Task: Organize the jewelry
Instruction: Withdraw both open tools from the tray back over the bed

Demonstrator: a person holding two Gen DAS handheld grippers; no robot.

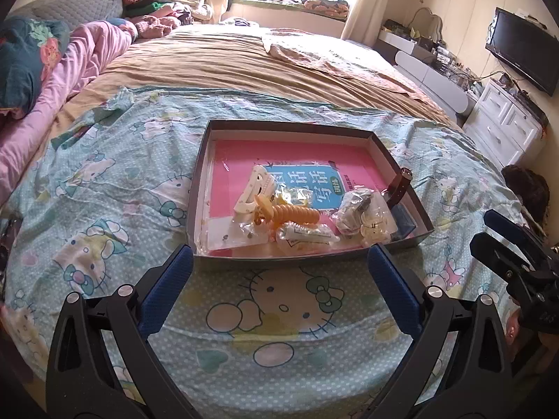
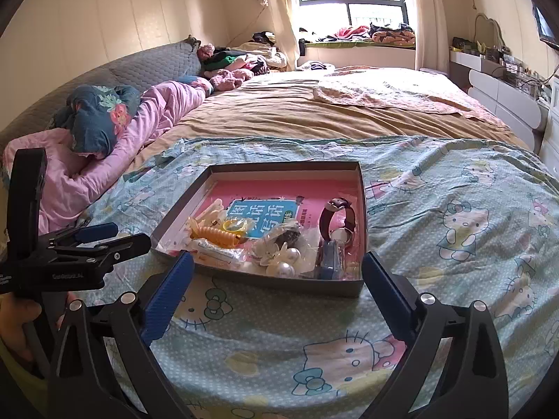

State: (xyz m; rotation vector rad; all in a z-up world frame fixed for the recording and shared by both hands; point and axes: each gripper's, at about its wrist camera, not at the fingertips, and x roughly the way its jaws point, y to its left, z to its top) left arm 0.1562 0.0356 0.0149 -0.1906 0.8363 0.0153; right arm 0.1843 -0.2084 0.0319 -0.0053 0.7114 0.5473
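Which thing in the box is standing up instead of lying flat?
The brown-strapped watch by the right wall of the box. Its strap loops upward, while the orange spiral hair tie and the bagged trinkets lie flat.

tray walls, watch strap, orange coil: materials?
Shallow grey rectangular tray: likely cardboard, matte; thin folded walls with pale inner faces. Dark maroon watch strap: looks like leather or faux leather, slight sheen, holds a stiff loop. Orange spiral coil hair tie: probably plastic, glossy and translucent-looking.

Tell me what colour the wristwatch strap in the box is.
Dark reddish-brown leather strap, clearest in the right wrist view.
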